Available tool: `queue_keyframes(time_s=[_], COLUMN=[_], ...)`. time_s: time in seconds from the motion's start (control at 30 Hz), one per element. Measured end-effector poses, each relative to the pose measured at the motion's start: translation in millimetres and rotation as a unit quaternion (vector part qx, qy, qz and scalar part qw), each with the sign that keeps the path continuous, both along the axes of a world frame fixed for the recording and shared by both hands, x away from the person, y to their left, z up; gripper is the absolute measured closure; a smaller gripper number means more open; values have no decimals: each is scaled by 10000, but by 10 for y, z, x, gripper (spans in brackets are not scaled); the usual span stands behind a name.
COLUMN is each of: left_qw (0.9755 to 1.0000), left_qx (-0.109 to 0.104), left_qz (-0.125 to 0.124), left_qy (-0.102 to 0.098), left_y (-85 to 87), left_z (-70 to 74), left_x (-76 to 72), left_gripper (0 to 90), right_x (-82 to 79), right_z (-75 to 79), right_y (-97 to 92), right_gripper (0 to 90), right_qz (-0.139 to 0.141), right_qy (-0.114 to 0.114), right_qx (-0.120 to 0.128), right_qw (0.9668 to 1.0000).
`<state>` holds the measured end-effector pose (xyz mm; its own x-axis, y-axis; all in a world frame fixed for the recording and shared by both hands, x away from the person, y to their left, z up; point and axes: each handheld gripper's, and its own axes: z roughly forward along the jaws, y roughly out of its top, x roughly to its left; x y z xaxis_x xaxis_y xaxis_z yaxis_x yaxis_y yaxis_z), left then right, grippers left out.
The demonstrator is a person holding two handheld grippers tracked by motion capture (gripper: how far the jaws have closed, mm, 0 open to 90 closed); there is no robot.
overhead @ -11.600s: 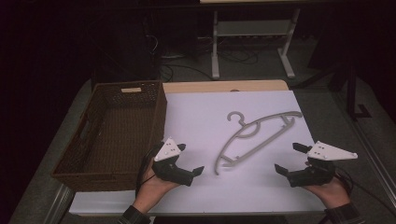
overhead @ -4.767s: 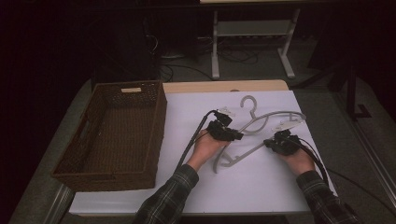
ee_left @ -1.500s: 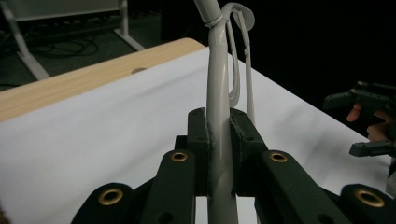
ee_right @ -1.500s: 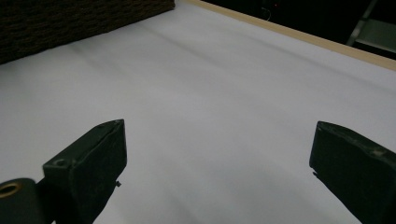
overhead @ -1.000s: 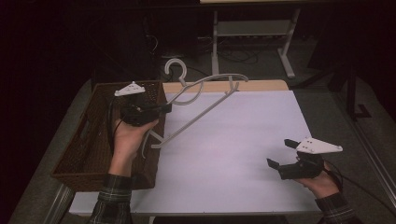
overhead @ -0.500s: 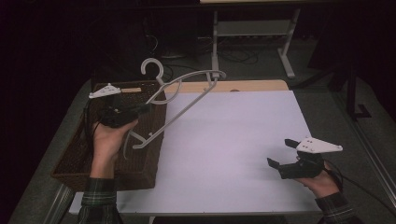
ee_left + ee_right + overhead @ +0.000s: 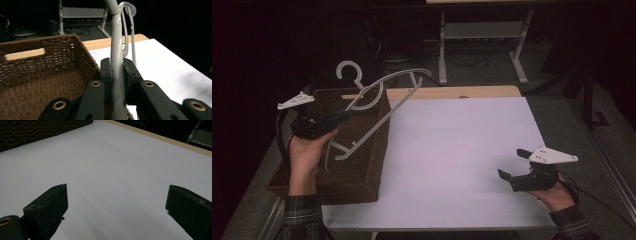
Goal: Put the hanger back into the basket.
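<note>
**Two grippers, one hanger held above the basket**

Two grippers showed in the high view. The left gripper (image 7: 343, 116) sat at about nine o'clock, its jaws pinched on a white plastic hanger (image 7: 377, 112) held in the air over the wicker basket (image 7: 362, 165). The hanger slanted up toward one o'clock from the grip, its hook (image 7: 348, 70) standing above the basket's far rim and its lower end hanging over the basket's inside. The basket stood on the left part of the white table (image 7: 462, 145). At about four o'clock the right gripper (image 7: 513, 163) hovered near the table's near right corner, jaws spread with nothing between them, well apart from the hanger.

Next, the left gripper view showed the left gripper (image 7: 117, 72) with both pads pressed tight against the hanger's pale bar (image 7: 116, 50), which ran straight up toward twelve o'clock. The basket (image 7: 37, 75) lay below at nine o'clock, the white table (image 7: 170, 75) at three o'clock.

Lastly, the right gripper view showed the right gripper (image 7: 117, 202) with jaws wide apart over the bare white table (image 7: 112, 165); a strip of the basket's wall (image 7: 37, 130) lay at eleven o'clock.
</note>
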<state>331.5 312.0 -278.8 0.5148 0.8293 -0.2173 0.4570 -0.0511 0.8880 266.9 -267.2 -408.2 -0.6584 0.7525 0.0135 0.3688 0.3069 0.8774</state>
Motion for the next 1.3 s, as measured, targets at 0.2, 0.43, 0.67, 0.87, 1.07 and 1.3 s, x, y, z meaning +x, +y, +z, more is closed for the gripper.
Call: queue_keyframes(time_s=[0.2, 0.43, 0.67, 0.87, 1.07, 1.3], left_qw=[9998, 9986, 9966, 9953, 9940, 9932], left_qx=[47, 146, 329, 424, 428, 494], left_qz=[174, 510, 753, 872, 1010, 1050], left_qy=[-10, -35, -53, 17, 22, 99], left_y=[158, 424, 617, 708, 837, 932], left_z=[1, -16, -29, -65, -74, -107], left_x=[-47, -120, -168, -179, -216, -224], left_gripper=[811, 811, 811, 811, 811, 811], right_x=[4, 2, 5, 10, 12, 20], right_z=[-2, 1, -5, -8, -14, -22], right_y=[5, 0, 6, 3, 5, 6], right_gripper=[35, 37, 37, 37, 37, 37], right_qz=[5, -6, 8, 2, -9, -16], right_qy=[-2, 0, 12, 18, 38, 50], right_qx=[-17, -4, -31, -31, -35, -50], right_qw=[10000, 10000, 10000, 10000, 10000, 10000])
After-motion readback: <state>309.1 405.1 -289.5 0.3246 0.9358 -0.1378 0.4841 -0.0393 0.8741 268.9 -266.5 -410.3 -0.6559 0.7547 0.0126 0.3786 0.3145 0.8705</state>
